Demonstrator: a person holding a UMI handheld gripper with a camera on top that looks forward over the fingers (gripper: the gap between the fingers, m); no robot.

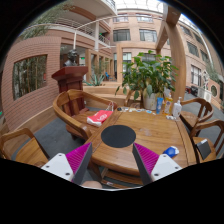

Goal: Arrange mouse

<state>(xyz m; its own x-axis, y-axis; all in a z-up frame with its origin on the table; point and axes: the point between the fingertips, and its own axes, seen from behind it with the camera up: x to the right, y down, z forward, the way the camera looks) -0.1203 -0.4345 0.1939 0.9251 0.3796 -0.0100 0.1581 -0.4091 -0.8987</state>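
Wooden chairs ring a round wooden tabletop (150, 135) in a brick courtyard, pulled in as seating. Going left to right: a red-and-white item (100, 116) lies at the far left edge, a round black mouse pad (118, 135) sits central, ready to carry a mouse, and bottles (176, 108) stand before a potted plant (150, 75). A small blue object (171, 152), possibly the mouse, rests just beyond the right finger. The hand-held gripper (113, 160) hovers spread and empty, the pad ahead between its fingers.

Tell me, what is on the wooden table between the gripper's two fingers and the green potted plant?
In the gripper view, a round black mouse pad lies on the wooden table, between the open gripper and the green potted plant.
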